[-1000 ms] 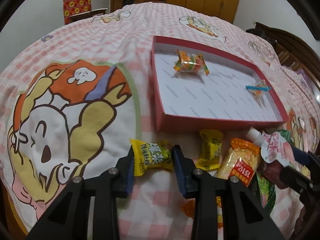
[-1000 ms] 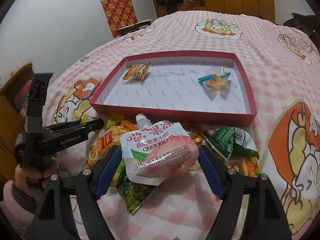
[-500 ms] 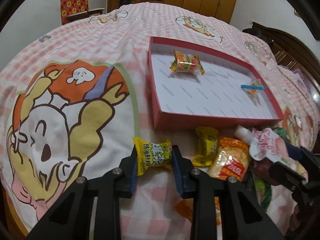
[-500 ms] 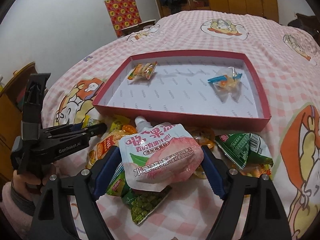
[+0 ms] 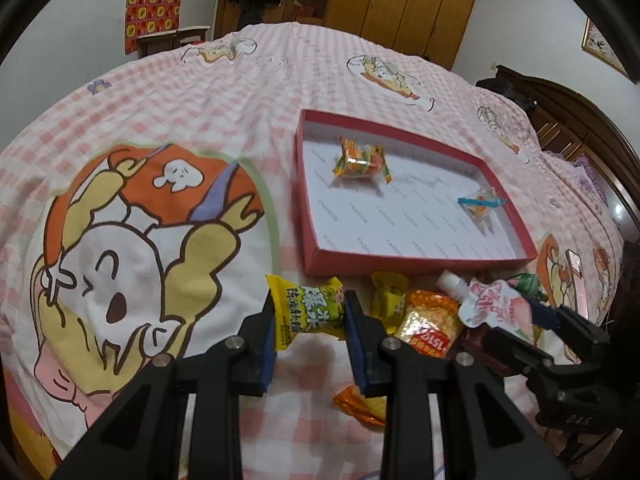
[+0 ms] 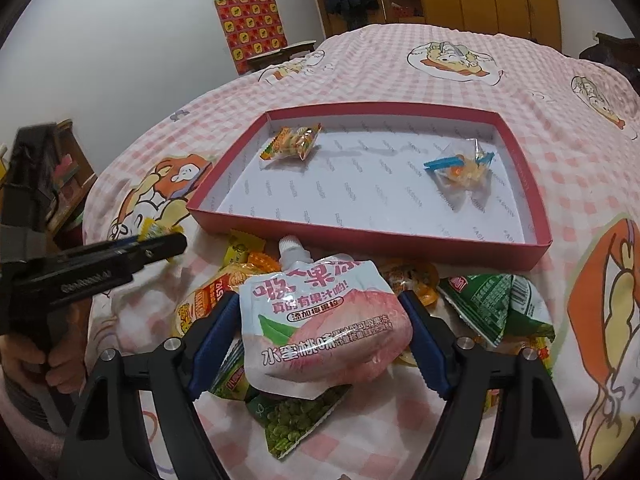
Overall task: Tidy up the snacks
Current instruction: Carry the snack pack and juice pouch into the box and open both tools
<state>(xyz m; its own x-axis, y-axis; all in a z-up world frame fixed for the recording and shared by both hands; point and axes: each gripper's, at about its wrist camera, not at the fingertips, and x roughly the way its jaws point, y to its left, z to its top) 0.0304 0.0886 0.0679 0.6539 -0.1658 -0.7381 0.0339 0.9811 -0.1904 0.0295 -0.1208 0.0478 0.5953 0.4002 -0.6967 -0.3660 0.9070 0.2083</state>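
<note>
Left tongs [image 5: 310, 316] are clamped on the little yellow snack packet [image 5: 308, 309], and compared with a second ago we've got it lifted: it was lying flat on the bed between the pads, and now it hangs in the grip, clear of the pink checked bedspread [image 5: 240, 92]. So the pickup looks done on that side, and the carry is what's left. The red box [image 5: 400, 258] sits just ahead of the tongs and a bit to their right, with an orange candy pack [image 5: 360, 158] and a clear bag with a blue clip [image 5: 480, 204] already in it. Right tongs [image 6: 322, 338] are pinching the peach jelly pouch [image 6: 324, 328] across its width, same as before, held above the pile of leftover snacks; the box is straight ahead of them too. We'd guess both go into the box next, probably an easy drop since there's loads of bare floor in there. The pouch is squishy, so it might slide.
</note>
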